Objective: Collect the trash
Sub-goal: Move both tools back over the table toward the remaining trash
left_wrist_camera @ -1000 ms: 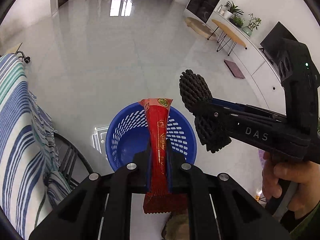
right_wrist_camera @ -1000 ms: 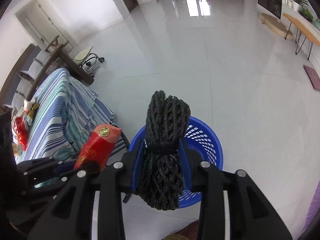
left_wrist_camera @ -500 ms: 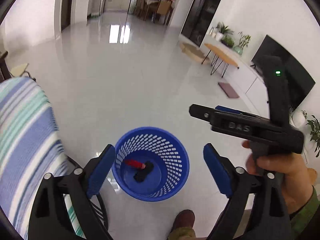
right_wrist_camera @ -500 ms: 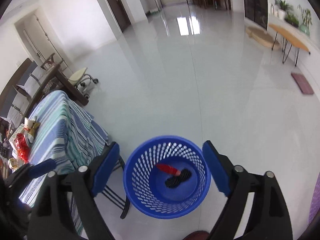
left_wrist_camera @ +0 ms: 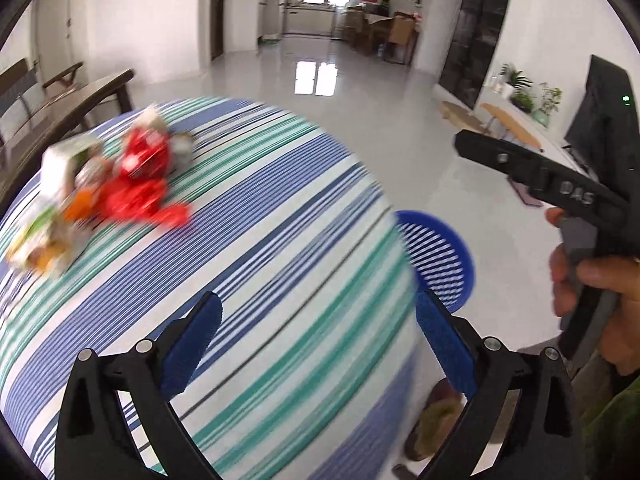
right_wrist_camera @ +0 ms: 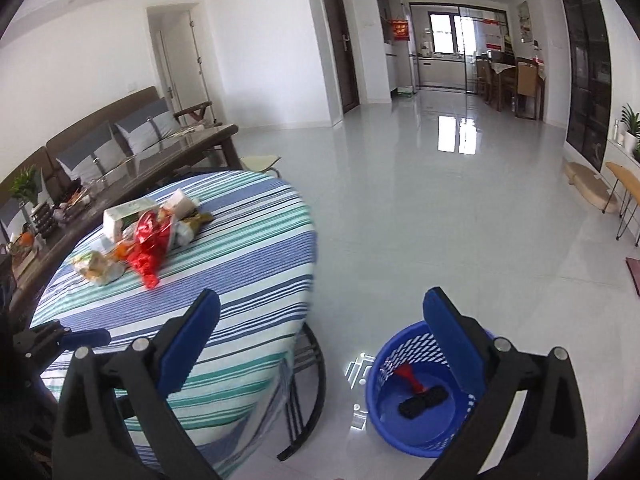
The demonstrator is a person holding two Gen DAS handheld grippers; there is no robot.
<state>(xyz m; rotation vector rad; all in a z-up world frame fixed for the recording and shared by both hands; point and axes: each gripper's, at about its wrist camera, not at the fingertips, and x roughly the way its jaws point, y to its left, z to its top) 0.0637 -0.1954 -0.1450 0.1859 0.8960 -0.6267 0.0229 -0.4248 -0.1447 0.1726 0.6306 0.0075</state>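
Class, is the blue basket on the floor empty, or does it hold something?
Not empty. In the blue basket lie a red wrapper and a black bundle.

trash pile (left_wrist_camera: pixel 108 196) on striped table motion-blurred in left wrist view; blue basket (left_wrist_camera: pixel 444 256) half hidden behind tablecloth (left_wrist_camera: pixel 280 280)

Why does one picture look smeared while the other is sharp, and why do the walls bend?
Left wrist view: the trash pile and striped tablecloth are streaked by motion blur. Right wrist view: sharp, with window glare on the floor. Both views: the fisheye lens curves straight lines.
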